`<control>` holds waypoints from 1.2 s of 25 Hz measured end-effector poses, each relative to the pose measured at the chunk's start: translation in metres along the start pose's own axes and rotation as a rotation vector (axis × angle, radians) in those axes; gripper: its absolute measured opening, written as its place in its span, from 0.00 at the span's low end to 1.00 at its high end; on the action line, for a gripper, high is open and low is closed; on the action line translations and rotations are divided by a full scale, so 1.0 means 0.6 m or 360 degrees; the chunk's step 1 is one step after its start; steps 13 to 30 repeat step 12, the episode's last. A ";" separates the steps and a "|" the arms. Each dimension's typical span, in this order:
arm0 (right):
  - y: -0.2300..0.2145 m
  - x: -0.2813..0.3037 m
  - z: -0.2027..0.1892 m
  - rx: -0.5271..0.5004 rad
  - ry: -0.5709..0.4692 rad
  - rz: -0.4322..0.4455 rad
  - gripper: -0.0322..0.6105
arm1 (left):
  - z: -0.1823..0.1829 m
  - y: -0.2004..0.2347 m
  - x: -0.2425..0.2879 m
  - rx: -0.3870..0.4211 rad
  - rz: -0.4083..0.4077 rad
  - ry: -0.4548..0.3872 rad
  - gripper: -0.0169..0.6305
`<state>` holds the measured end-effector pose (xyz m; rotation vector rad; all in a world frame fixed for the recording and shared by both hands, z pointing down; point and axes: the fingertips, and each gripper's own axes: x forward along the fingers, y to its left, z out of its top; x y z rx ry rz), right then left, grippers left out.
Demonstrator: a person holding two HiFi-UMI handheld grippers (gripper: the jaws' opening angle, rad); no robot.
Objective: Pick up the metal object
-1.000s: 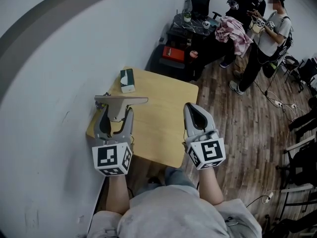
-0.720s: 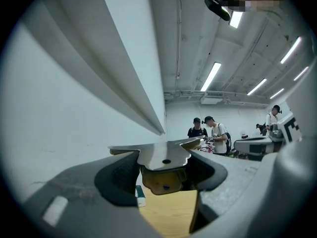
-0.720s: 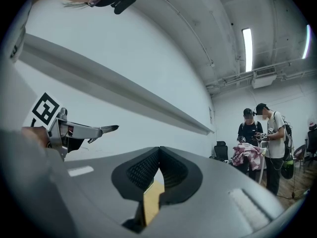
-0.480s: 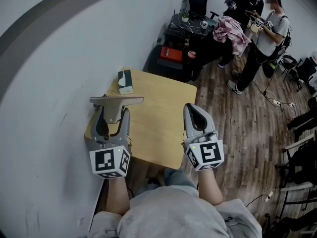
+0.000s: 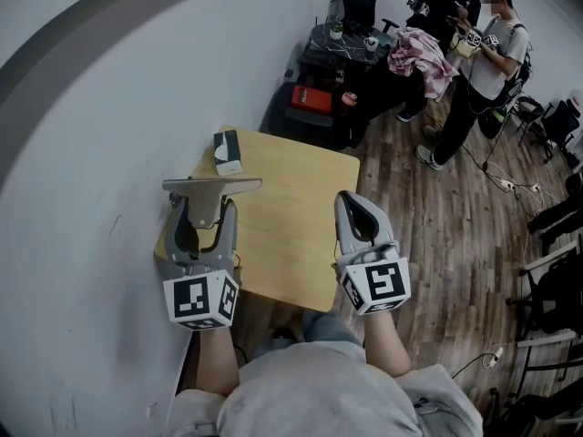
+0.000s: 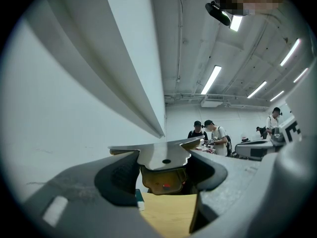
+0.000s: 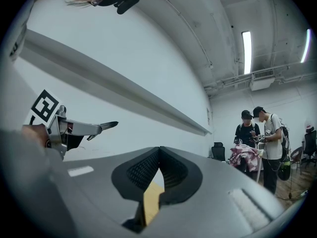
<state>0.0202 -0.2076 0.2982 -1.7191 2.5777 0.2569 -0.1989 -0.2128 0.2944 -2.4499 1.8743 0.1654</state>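
The metal object (image 5: 211, 187) is a flat silvery plate with a wide top bar. It is held off the wooden table (image 5: 291, 217), over its left edge. My left gripper (image 5: 202, 209) is shut on it; in the left gripper view the metal object (image 6: 163, 155) spans both jaw tips of the left gripper (image 6: 163, 171). My right gripper (image 5: 351, 200) hovers over the table's right side, shut with nothing in it. The right gripper view shows the right gripper (image 7: 159, 155) with its pads together, and the metal object (image 7: 86, 128) to the far left.
A dark green tissue box (image 5: 227, 152) lies at the table's far left corner. The white wall (image 5: 91, 153) runs close along the left. Beyond the table stand a cluttered dark desk (image 5: 351, 53), a red box (image 5: 311, 99) and two people (image 5: 474, 44). Cables lie on the wood floor (image 5: 474, 226).
My left gripper has drifted slightly left and back with the metal object still in it. The right gripper has barely moved.
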 end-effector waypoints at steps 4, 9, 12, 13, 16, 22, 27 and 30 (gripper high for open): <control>-0.003 -0.002 -0.002 0.0002 0.0000 -0.0007 0.05 | -0.003 -0.004 0.001 -0.0002 -0.0002 0.0004 0.49; -0.006 -0.005 -0.003 0.0000 0.0002 -0.0010 0.05 | -0.003 -0.010 0.004 0.0009 -0.0018 0.0006 0.50; -0.010 -0.007 -0.002 0.0001 0.0001 -0.0010 0.05 | -0.002 -0.015 0.004 0.0010 -0.0020 0.0007 0.50; -0.010 -0.007 -0.002 0.0001 0.0001 -0.0010 0.05 | -0.002 -0.015 0.004 0.0010 -0.0020 0.0007 0.50; -0.010 -0.007 -0.002 0.0001 0.0001 -0.0010 0.05 | -0.002 -0.015 0.004 0.0010 -0.0020 0.0007 0.50; -0.010 -0.007 -0.002 0.0001 0.0001 -0.0010 0.05 | -0.002 -0.015 0.004 0.0010 -0.0020 0.0007 0.50; -0.010 -0.007 -0.002 0.0001 0.0001 -0.0010 0.05 | -0.002 -0.015 0.004 0.0010 -0.0020 0.0007 0.50; -0.010 -0.007 -0.002 0.0001 0.0001 -0.0010 0.05 | -0.002 -0.015 0.004 0.0010 -0.0020 0.0007 0.50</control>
